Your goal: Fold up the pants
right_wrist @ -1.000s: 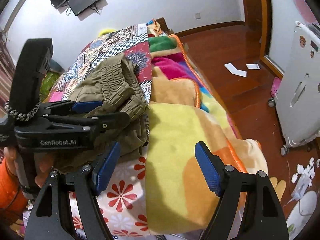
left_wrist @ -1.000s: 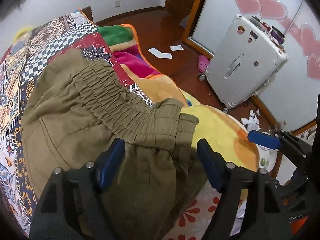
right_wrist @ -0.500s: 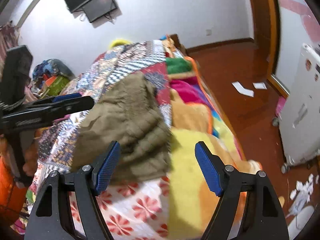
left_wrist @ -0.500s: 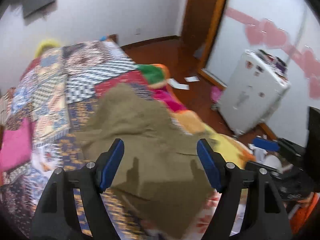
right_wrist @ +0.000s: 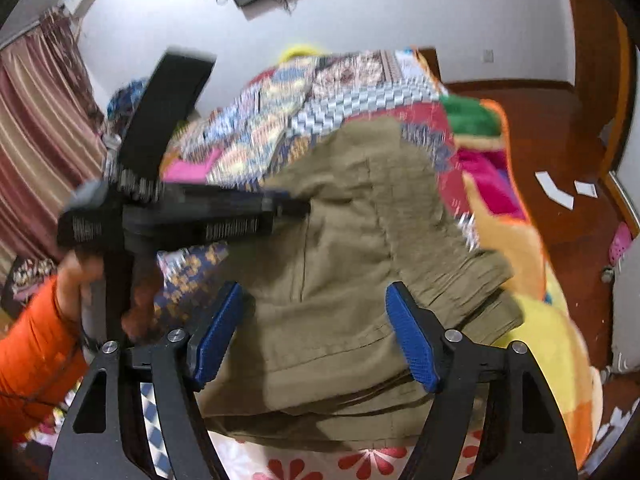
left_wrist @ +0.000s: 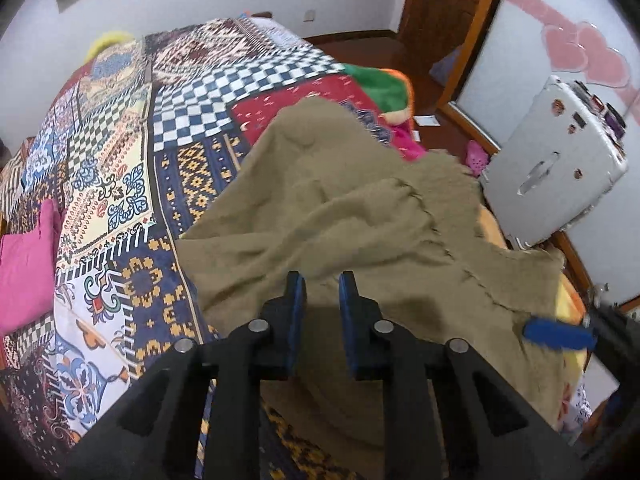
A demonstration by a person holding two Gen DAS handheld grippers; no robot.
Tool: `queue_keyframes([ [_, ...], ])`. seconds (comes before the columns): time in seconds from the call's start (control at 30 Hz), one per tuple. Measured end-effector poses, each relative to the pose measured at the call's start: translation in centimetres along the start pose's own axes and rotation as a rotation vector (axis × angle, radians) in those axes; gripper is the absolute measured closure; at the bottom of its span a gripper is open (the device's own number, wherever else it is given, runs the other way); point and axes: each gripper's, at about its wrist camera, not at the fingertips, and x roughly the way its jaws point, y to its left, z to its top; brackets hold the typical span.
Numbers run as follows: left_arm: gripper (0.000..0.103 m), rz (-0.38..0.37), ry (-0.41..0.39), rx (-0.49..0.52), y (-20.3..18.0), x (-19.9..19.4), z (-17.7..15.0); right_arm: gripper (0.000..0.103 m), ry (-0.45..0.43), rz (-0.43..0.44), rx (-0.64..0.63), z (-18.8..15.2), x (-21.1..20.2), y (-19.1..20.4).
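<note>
Olive-green pants (left_wrist: 360,208) lie spread over the near right part of the bed, the elastic waistband bunched at the right edge (right_wrist: 480,276). My left gripper (left_wrist: 322,300) hovers over the near part of the pants. Its jaws are closing to a narrow gap, and the pads grip no cloth. The right wrist view shows it blurred from the side (right_wrist: 288,206), its tip over the pants. My right gripper (right_wrist: 316,328) hangs above the pants, its jaws wide and closing slightly, its pads clear of the fabric. One of its blue pads (left_wrist: 558,334) shows in the left wrist view.
A patchwork bedspread (left_wrist: 120,160) covers the bed, with a pink cloth (left_wrist: 24,256) at its left. A yellow-orange blanket (right_wrist: 552,340) hangs over the right edge. A white suitcase (left_wrist: 552,160) and paper scraps (right_wrist: 554,190) are on the wooden floor. An orange sleeve (right_wrist: 28,360) holds the left gripper.
Both grippers have drawn back from the bunched waistband, and the pants now lie spread flatter. The left jaws have narrowed from wide to a small gap. The right jaws have barely changed.
</note>
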Motion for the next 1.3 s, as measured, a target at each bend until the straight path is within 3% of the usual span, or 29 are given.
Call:
queue_keyframes([
  [0.3, 0.085, 0.032, 0.027, 0.048, 0.8, 3.1, 0.5, 0.038, 0.07, -0.027, -0.024, -2.5, -0.4, -0.7],
  [0.63, 0.084, -0.002, 0.005, 0.009, 2.3, 1.1, 1.0, 0.036, 0.072, -0.111, -0.009, -3.6, -3.8, -0.9],
  [0.7, 0.065, -0.041, -0.033, 0.01, 3.1, -0.6, 1.1, 0.036, 0.054, -0.13, 0.049, -4.0, -5.2, -1.8],
  [0.73, 0.039, -0.037, -0.055, 0.01, 3.6, -1.4, 1.2, 0.035, 0.046, -0.137, 0.072, -4.2, -5.7, -2.1],
  [0.77, 0.022, -0.019, -0.072, 0.011, 3.9, -1.8, 1.2, 0.034, 0.032, -0.141, 0.104, -4.3, -6.2, -2.5],
  [0.8, 0.019, 0.009, -0.1, 0.021, 4.3, -2.3, 1.3, 0.032, 0.018, -0.144, 0.136, -4.5, -6.7, -2.9],
  [0.93, 0.019, 0.02, -0.05, 0.026, 6.0, -1.0, 1.4, 0.027, 0.014, -0.138, 0.178, -4.8, -6.3, -3.3],
  [1.13, 0.017, -0.091, 0.092, -0.032, 7.7, 4.3, 0.8, 0.025, 0.081, -0.159, 0.134, -4.6, -3.4, -3.0],
  [1.23, 0.013, -0.131, 0.073, -0.064, 8.0, 4.9, 0.7, 0.025, 0.092, -0.17, 0.128, -4.4, -2.9, -3.4],
  [1.3, 0.02, -0.127, 0.059, -0.053, 7.8, 4.7, 0.7, 0.025, 0.102, -0.168, 0.144, -4.3, -2.5, -3.9],
])
